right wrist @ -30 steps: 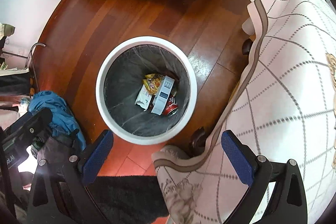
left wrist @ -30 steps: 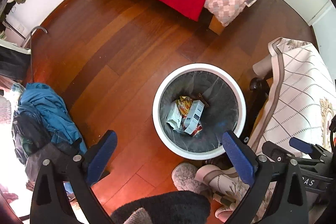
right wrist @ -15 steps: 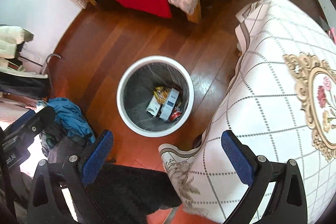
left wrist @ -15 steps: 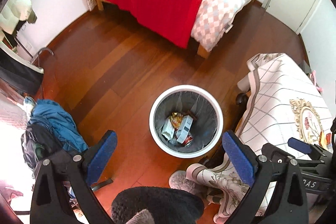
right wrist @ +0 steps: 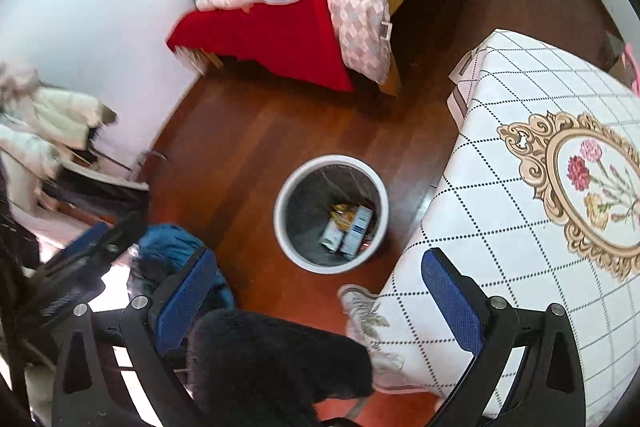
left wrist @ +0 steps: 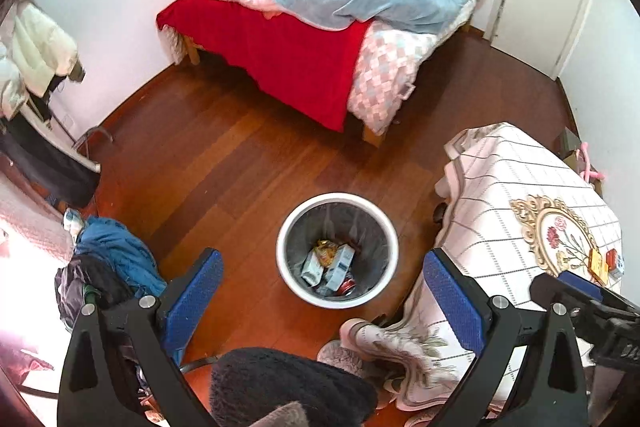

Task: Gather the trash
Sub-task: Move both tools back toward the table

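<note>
A round white bin [left wrist: 288,223] [right wrist: 280,195] with a grey liner stands on the wood floor. Inside lie a white-blue carton [left wrist: 339,260] [right wrist: 357,230], a yellow wrapper [left wrist: 326,251] [right wrist: 342,214], a white packet [left wrist: 312,267] and a red can [left wrist: 347,285]. My left gripper [left wrist: 322,293] hangs open high above the bin, nothing between its blue pads. My right gripper [right wrist: 318,291] is open too, empty, high over the bin's near side. On the table's far corner lie a yellow packet [left wrist: 598,262] and a red item [left wrist: 612,255]. The right gripper's body shows in the left wrist view at the right edge.
A table with a checked cloth [left wrist: 500,187] [right wrist: 520,107] stands right of the bin. A bed with red and blue covers [left wrist: 304,39] is at the far wall. Clothes [left wrist: 108,259] are heaped at left. A dark fuzzy stool [left wrist: 288,383] and slippers [left wrist: 356,339] sit near.
Both grippers have risen well above the bin, so the bin looks smaller and the bed, walls and table top have come into view. Both stay open and empty.
</note>
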A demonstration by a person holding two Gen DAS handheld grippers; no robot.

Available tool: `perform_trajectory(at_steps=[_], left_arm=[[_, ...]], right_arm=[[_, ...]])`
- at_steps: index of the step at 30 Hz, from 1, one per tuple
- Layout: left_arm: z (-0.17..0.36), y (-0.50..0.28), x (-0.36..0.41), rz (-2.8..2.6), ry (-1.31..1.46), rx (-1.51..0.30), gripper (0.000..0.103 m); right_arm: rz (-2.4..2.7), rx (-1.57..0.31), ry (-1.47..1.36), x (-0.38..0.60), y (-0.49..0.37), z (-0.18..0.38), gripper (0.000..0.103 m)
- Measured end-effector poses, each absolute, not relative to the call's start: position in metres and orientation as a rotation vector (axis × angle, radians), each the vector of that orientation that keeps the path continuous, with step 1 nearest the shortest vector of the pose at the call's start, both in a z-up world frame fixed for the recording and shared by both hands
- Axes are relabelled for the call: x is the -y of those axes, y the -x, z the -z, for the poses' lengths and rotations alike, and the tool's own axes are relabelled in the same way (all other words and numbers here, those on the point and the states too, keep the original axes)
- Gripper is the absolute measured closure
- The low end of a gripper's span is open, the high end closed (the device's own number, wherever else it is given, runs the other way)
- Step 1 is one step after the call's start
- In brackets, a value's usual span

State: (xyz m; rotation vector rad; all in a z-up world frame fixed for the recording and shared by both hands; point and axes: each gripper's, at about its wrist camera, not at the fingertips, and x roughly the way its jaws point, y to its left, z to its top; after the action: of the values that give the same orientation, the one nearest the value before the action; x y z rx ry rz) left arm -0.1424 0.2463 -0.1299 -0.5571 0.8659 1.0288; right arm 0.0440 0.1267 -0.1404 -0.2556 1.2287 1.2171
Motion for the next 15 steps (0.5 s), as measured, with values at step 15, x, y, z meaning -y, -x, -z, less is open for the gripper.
perform_trajectory(at_steps=[15], left_arm=[[0.222,-0.159,-0.145,-0.638,0.416,-1.046,0.001]], right_arm=[[-0.545,-1.302,0.200,0.076,-0.322,0.192,0.000]])
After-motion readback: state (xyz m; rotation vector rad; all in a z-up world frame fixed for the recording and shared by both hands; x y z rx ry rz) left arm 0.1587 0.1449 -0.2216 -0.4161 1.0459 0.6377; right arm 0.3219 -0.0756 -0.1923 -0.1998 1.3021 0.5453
